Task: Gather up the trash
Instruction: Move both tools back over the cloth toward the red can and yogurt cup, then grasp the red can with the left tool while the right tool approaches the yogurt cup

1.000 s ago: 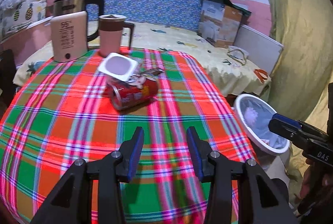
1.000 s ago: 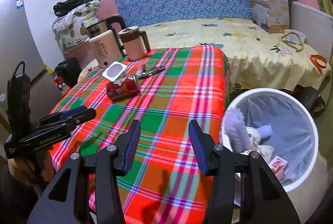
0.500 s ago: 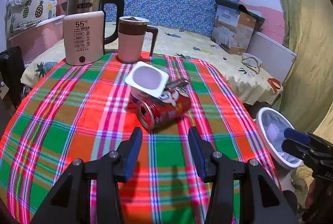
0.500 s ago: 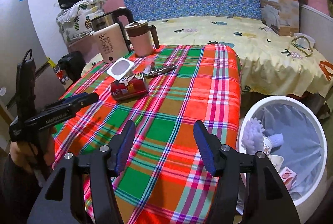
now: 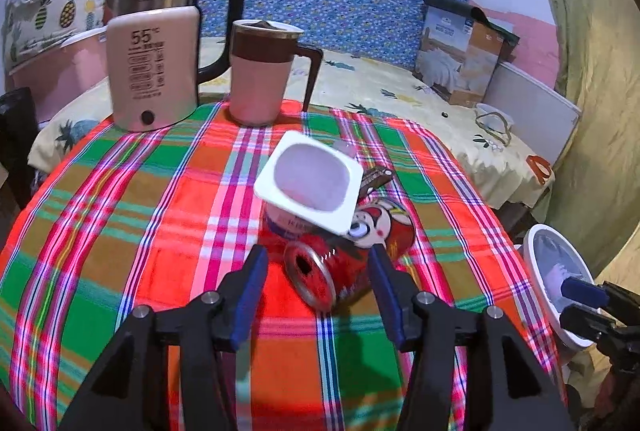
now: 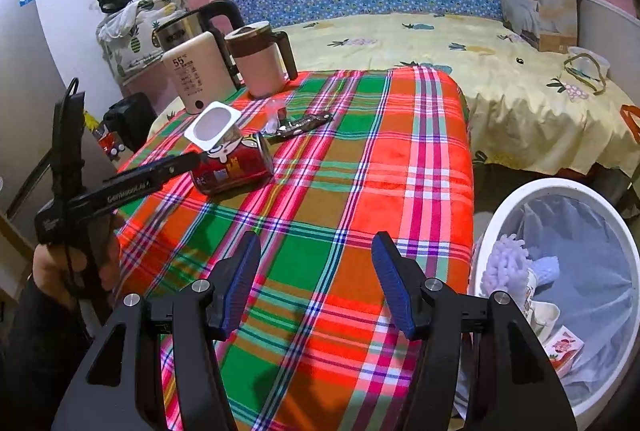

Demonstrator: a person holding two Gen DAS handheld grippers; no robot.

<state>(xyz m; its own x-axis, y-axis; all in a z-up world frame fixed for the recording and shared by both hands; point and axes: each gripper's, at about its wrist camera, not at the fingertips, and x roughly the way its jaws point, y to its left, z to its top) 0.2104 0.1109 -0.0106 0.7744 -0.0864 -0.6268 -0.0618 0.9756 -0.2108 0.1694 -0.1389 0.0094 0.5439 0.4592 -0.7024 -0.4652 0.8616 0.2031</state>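
Plaid cloth [image 5: 120,223] in red, green and orange covers the table, with a bed [image 6: 460,43] behind and a bin [image 6: 560,191] at its corner. On the cloth a red can [image 5: 348,263] lies sideways, a white cup [image 5: 310,183] leaning on it. Left gripper [image 5: 318,271] gapes wide, empty, fingers flanking the can's near end. Right gripper [image 6: 316,267] hangs wide and empty, near the bin.

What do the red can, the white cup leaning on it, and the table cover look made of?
Red can: likely thin metal, glossy print, silvery rim. White cup: apparently thin matte plastic with a flat flanged lip. Table cover: soft woven or fleecy fabric, plaid, draping over the edge.
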